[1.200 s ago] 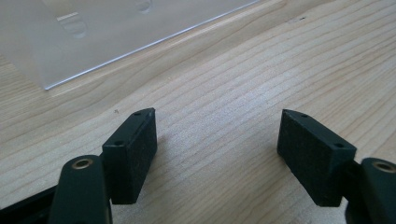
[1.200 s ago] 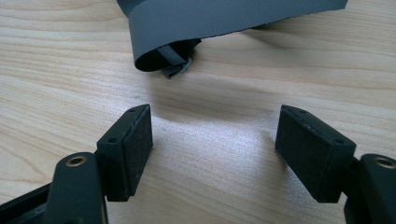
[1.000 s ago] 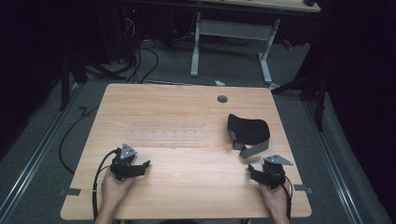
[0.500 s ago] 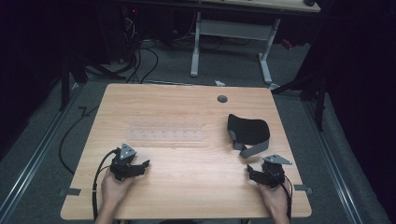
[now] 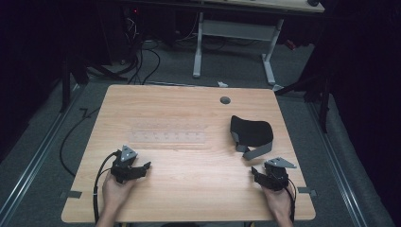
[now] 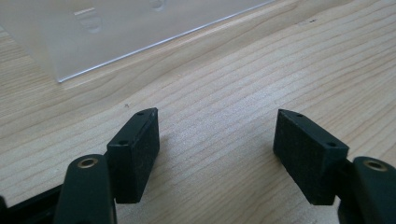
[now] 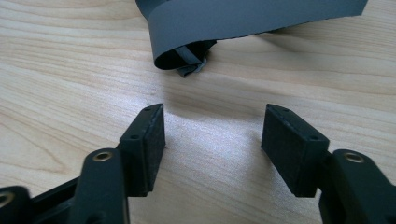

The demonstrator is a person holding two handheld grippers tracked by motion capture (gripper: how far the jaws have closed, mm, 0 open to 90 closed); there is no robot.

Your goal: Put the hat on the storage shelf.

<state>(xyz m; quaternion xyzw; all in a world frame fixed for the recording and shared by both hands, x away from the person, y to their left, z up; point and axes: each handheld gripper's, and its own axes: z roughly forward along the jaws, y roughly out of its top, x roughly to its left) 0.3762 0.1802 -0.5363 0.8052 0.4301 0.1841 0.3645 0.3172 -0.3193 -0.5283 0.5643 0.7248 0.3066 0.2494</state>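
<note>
The left gripper [image 5: 142, 167] is held low over the light wooden table [image 5: 189, 189], its jaws spread wide on nothing; a clear flat plastic sheet [image 6: 116, 32] lies just ahead of them. The right gripper [image 7: 210, 135] has just been narrowing, nothing between its jaws; the black padded eye mask with a grey strap [image 5: 251, 131] lies just ahead.

A second desk [image 5: 236, 28] on white legs is standing beyond the wooden table [image 5: 189, 189]. Black cables [image 5: 142, 56] are lying on the grey carpet [image 5: 47, 142] left of that desk. Surroundings are remaining dark.
</note>
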